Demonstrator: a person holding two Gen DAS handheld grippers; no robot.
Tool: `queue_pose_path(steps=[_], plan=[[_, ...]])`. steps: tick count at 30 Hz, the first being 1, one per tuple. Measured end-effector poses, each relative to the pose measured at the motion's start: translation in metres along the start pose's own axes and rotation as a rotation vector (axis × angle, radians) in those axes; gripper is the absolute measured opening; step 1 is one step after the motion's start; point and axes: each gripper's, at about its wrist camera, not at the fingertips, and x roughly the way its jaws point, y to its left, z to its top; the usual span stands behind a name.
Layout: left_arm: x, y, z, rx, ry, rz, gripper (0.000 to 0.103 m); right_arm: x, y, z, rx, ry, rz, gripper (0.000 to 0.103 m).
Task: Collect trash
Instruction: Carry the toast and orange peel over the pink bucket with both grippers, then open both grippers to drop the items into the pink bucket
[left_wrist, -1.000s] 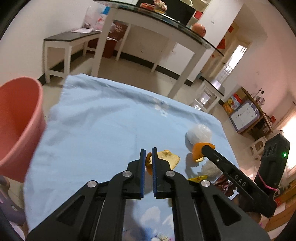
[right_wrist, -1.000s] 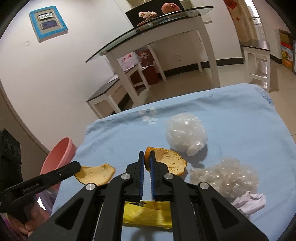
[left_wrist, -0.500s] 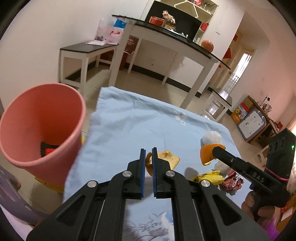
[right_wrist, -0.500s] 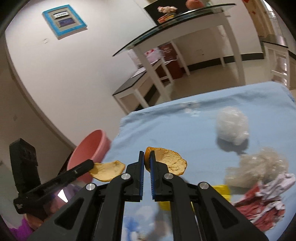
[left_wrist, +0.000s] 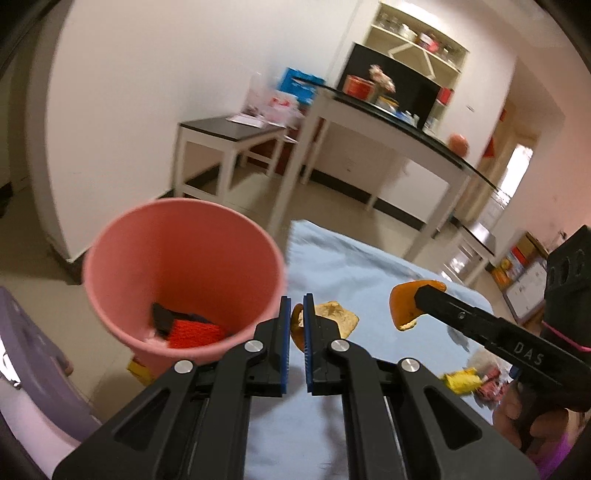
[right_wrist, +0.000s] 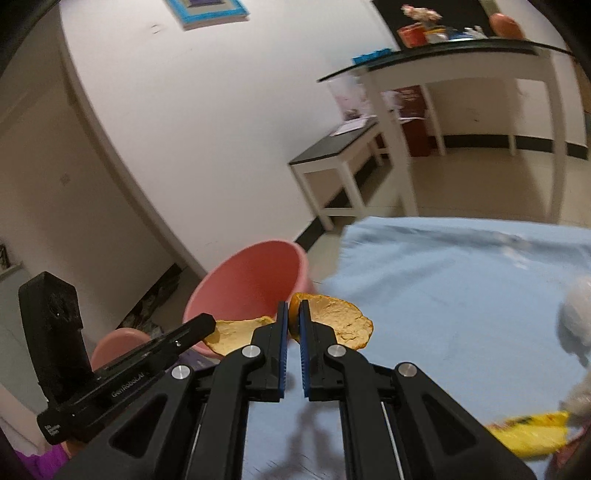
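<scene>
Bin (left_wrist: 184, 273) nearer; contents partly hidden.

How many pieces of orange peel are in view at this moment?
2. One peel is pinched in the left gripper beside the pink bin; the other peel is pinched in the right gripper above the blue cloth. More may lie out of view.
</scene>
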Motion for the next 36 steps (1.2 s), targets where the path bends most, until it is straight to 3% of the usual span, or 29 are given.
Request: queue_pose_path(steps=[10, 18, 26, 33, 36], plan=[[-0.011, 0.054, 0.012, -0.08, -0.042, 0.128, 0.006, 0.057, 0.048, 0.013, -0.054, 0.058, 0.096, 0.005], [0.004, 0.071, 0.014, -0.091, -0.023, 0.193, 0.006, 0.095, 0.066, 0.015, -0.064, 0.098, 0.13, 0.006], [0.019, 0.069, 0.011, -0.043, -0.008, 0.25, 0.006, 0.122, 0.062, 0.01, -0.044, 0.136, 0.112, 0.006], [0.031, 0.074, 0.01, -0.031, 0.01, 0.256, 0.006, 0.129, 0.056, 0.007, -0.022, 0.154, 0.088, 0.007], [0.035, 0.075, 0.011, -0.03, 0.016, 0.255, 0.006, 0.13, 0.053, 0.006, -0.015, 0.155, 0.08, 0.012]])
